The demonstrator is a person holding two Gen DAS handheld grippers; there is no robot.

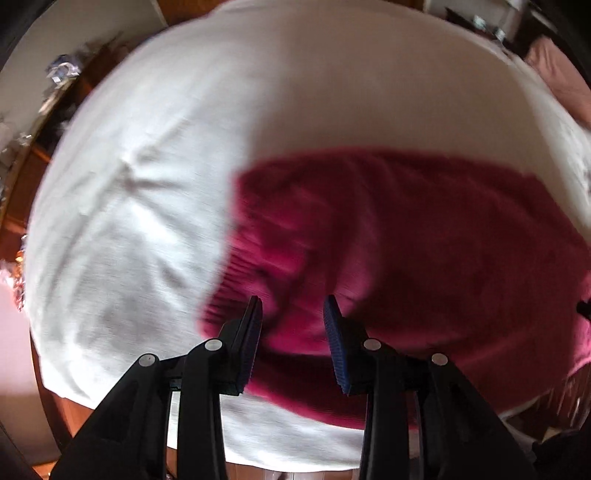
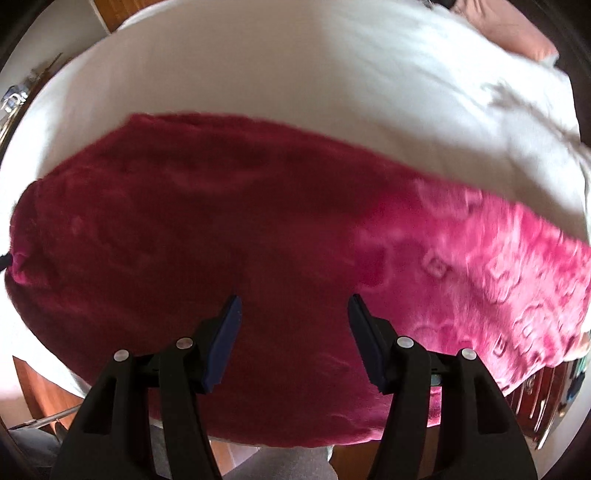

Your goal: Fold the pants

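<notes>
A white sheet (image 2: 258, 66) covered the bed from edge to edge, and on its near part lay one pair of magenta fleece pants (image 2: 258, 229), spread lengthwise from left to right. In the right wrist view the pants ran across almost the whole picture, dark in shade at the left and bright pink with a raised pattern at the right. In the left wrist view the pants' left end (image 1: 236, 258) stopped about mid-frame, with bare sheet (image 1: 129, 203) beyond it to the left.

Two tools were at work. The right hand-held gripper (image 2: 293, 306) hung pointing down over the middle of the pants, its jaws standing moderately wide with nothing between them. The left hand-held gripper (image 1: 293, 308) hung above the ribbed left end of the garment, its jaws set narrower, the blue pads (image 1: 334, 332) apart and not pressing on cloth. Blur hid whether either tool touched the fabric.

The step in hand appeared to be the reach for a fresh grip before a fold, with the pants laid long and flat. The next move would likely call for both tools to descend, pinch the near edge or the left end, and carry it over the rest.

Counted: one bed sheet, one pair of pants, two grippers, one pink pillow (image 2: 517, 33) at the far right corner.
</notes>
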